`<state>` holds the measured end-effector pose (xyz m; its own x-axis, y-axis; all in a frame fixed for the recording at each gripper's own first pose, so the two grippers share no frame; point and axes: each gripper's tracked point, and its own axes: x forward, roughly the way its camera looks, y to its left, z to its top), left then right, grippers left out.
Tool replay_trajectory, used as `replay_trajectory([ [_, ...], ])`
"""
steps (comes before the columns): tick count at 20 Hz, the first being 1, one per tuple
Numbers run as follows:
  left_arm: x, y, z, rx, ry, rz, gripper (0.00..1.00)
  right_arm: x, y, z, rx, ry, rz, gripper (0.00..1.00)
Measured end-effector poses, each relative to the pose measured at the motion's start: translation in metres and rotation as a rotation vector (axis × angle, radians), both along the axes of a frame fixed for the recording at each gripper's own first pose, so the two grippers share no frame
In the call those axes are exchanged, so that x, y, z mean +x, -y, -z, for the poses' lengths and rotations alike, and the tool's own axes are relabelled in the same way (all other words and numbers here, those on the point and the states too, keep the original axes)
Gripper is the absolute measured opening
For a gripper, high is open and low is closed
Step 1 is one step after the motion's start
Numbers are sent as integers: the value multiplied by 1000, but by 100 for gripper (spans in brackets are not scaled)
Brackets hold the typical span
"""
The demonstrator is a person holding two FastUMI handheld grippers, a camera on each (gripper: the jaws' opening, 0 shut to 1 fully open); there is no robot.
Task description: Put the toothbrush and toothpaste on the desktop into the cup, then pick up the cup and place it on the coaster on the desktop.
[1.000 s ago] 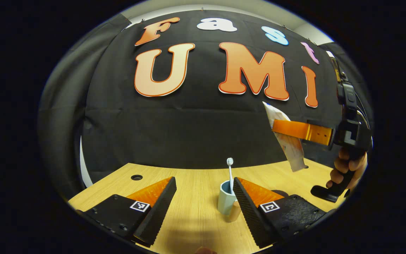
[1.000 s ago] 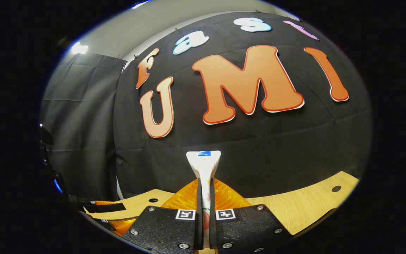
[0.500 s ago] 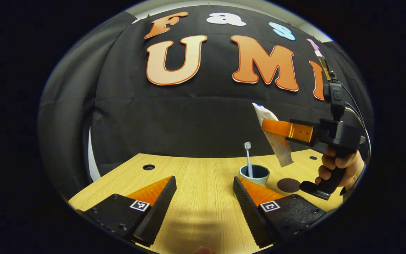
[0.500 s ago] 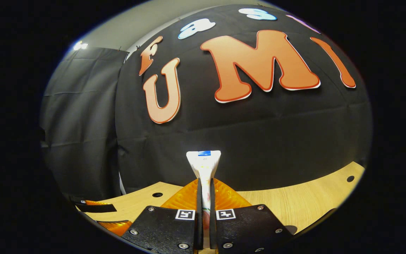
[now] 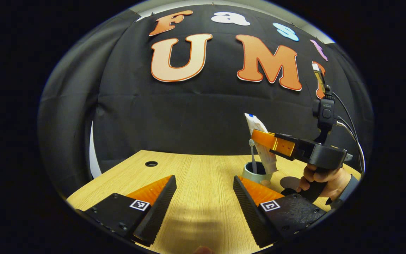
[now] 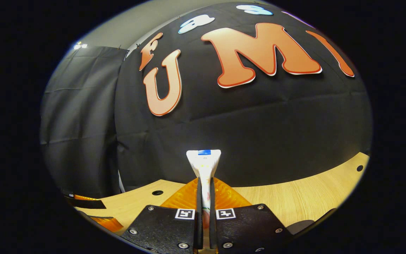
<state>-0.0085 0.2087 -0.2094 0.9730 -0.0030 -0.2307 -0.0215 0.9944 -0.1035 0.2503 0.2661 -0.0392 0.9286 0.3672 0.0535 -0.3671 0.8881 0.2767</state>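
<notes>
A: Where is the toothpaste point(image 5: 259, 141)?

B: Right of centre, pinched by the right gripper point(image 5: 259, 135), its lower end at the cup point(image 5: 250, 174) rim beside the toothbrush point(image 5: 252, 155).

A: Advice?

B: Lower it vertically, then release. The left gripper point(image 5: 203, 197) is spread, idle.

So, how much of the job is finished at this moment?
Done: the toothbrush stands in the cup. In hand: the right gripper is shut on the toothpaste, its lower end at the cup's mouth. The left gripper is open and holds nothing. Left: release the toothpaste, then move the cup onto the coaster beside it.
</notes>
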Motion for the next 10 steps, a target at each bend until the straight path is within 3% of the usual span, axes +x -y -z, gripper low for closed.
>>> replay_trajectory([
  [10, -1, 2, 13, -21, -31, -2, 98, 13, 4, 8, 29, -7, 16, 8],
])
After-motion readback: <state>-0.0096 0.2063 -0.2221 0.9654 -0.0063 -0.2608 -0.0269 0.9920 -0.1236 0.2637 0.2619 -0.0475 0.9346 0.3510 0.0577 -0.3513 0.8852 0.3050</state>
